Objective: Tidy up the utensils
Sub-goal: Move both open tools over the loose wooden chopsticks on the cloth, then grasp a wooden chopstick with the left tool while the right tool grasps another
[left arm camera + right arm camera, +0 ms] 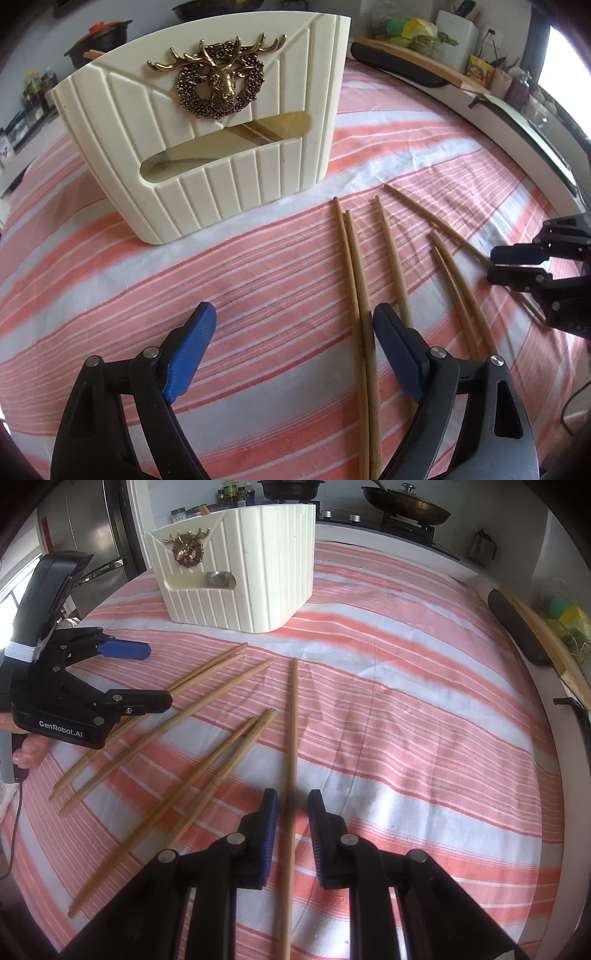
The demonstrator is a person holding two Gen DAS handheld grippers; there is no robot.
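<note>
Right gripper [290, 812] narrowed around lone chopstick [293, 716], pads not visibly pressing, shaft running lengthwise between fingers toward holder [258, 590]; left gripper [291, 325] wide, empty.

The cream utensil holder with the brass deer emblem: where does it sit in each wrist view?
Left wrist: cream utensil holder fills the upper left, emblem facing the camera, beyond the open left gripper.
Right wrist: it stands top centre, seen from a corner.
Shared landmark: the brass deer emblem.
</note>
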